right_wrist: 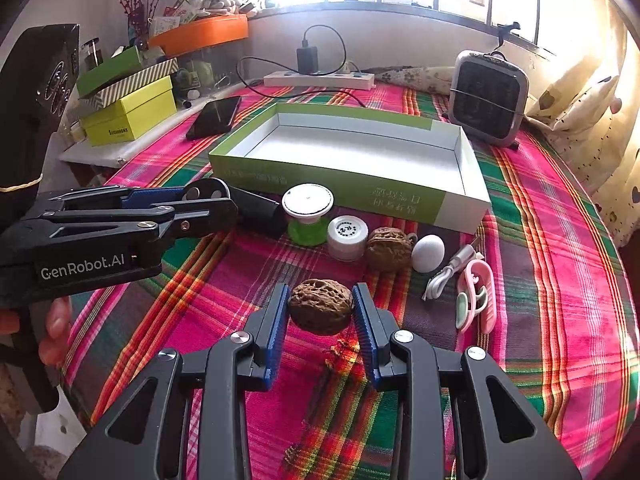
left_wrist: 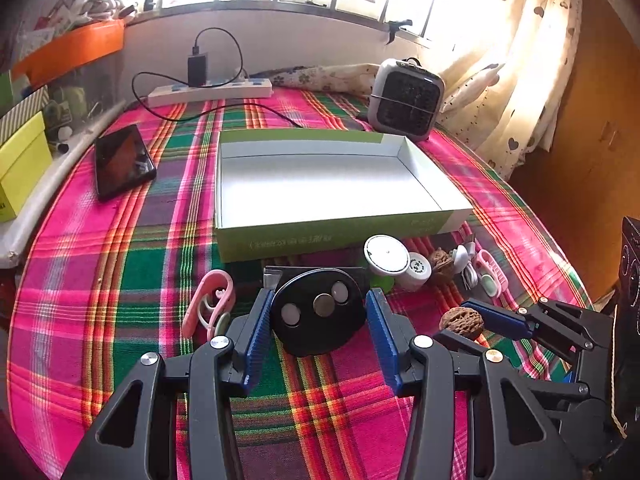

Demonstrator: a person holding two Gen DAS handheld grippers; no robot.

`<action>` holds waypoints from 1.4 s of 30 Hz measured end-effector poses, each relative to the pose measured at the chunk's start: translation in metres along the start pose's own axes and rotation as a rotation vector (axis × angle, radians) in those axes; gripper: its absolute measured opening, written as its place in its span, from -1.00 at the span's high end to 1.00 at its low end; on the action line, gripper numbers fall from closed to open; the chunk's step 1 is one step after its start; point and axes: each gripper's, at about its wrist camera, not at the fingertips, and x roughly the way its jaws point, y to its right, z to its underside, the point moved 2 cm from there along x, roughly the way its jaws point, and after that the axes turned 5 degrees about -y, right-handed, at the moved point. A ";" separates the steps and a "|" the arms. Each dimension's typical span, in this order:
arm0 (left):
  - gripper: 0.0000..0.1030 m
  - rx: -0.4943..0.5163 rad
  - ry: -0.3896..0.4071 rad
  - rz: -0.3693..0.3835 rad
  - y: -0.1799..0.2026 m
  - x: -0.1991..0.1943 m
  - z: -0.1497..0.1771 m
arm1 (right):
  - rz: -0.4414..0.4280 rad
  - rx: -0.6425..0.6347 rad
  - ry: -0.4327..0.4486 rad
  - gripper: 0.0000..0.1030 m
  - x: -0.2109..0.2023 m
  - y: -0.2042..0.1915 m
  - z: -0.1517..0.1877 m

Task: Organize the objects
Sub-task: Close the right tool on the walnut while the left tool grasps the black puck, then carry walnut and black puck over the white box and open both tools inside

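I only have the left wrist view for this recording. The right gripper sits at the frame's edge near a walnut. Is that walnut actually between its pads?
Observer: Yes. In the right wrist view the walnut sits squarely inside the right gripper, and the blue pads touch it on both sides.
Operator: Any sign of the person holding the tools?
Observer: A person's fingertips show beneath the left gripper, at the left edge of that view.
Operator: Any markings on the left gripper?
Observer: White lettering on its side reads GenRobot.AI.
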 end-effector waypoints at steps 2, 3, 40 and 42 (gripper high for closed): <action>0.13 0.002 0.003 -0.001 0.000 -0.001 -0.002 | -0.007 0.005 0.004 0.35 -0.001 0.001 -0.001; 0.13 0.001 0.005 -0.001 0.000 -0.001 -0.003 | -0.011 0.006 0.010 0.35 -0.002 0.002 -0.002; 0.12 -0.013 -0.017 -0.011 -0.020 0.056 -0.097 | 0.070 0.065 0.041 0.35 0.037 0.087 -0.104; 0.12 -0.014 -0.026 -0.017 -0.022 0.063 -0.100 | 0.076 0.064 0.032 0.35 0.045 0.092 -0.108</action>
